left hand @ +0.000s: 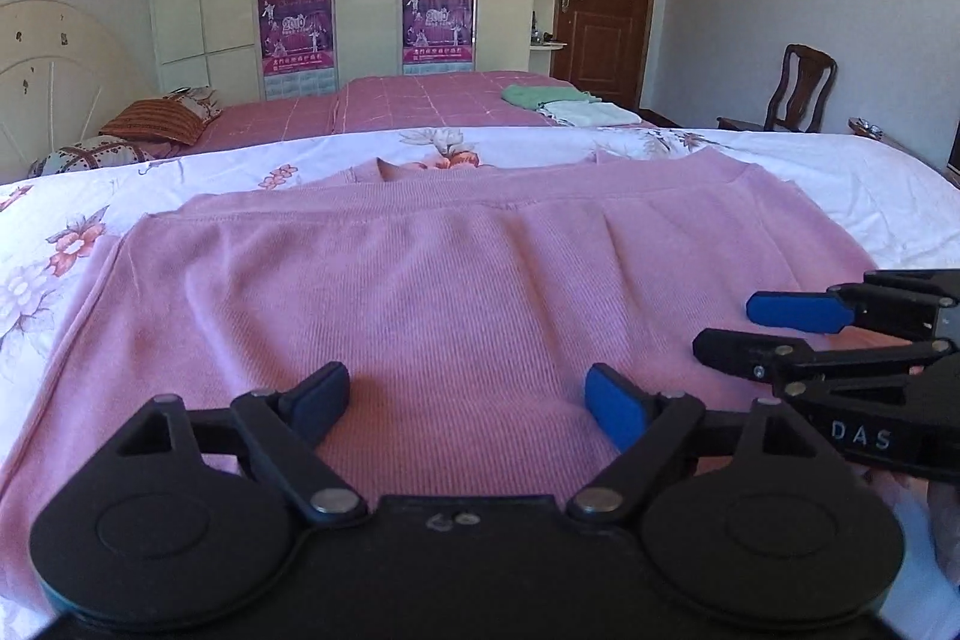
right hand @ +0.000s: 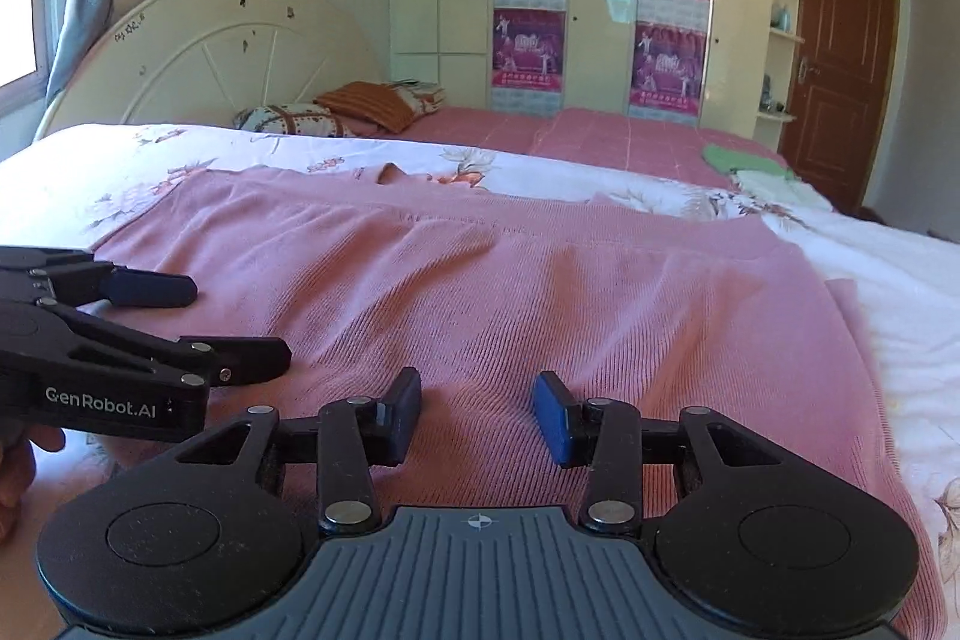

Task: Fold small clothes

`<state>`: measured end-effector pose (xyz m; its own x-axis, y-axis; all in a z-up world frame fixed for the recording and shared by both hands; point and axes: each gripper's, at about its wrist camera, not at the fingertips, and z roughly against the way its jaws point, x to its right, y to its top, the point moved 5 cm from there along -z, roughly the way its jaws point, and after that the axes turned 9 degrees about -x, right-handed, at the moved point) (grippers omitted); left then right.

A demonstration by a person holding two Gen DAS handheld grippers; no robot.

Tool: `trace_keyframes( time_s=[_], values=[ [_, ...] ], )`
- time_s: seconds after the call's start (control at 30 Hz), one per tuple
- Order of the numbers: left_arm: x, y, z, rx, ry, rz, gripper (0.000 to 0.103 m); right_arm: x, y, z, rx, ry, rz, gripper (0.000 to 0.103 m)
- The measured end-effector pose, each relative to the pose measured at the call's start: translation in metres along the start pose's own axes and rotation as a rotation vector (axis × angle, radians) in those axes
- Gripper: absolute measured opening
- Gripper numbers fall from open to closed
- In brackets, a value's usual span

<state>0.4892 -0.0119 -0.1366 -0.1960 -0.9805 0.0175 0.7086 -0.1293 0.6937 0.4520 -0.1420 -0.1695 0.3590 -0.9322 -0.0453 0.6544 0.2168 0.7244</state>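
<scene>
Two grippers, left gripper [left hand: 468,403] and right gripper [right hand: 477,415], hover released over the pink knit top [left hand: 456,280], which lies flat on the floral bedspread [left hand: 840,172]. Probably soft, light and limp; pinch its edge nearest the grippers.

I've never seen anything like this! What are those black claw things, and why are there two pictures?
Those are two grabbing tools that a person holds, one in each hand. Each carries a camera looking along its fingers, so you get two pictures of one bed. One shows the left gripper, the other the right gripper. Both are open and hold nothing. A pink sweater lies spread on the flowery sheet, waiting to be folded. Farther back lies a small pile of green and white clothes.
</scene>
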Motion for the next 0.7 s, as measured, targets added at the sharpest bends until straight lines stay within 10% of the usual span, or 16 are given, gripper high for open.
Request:
trace_keyframes(
  time_s=[0.7],
  values=[
    [-0.059, -0.051, 0.057, -0.006, 0.161, 0.116, 0.082, 0.014, -0.042, 0.051, -0.029, -0.122, -0.064, 0.042]
  ],
)
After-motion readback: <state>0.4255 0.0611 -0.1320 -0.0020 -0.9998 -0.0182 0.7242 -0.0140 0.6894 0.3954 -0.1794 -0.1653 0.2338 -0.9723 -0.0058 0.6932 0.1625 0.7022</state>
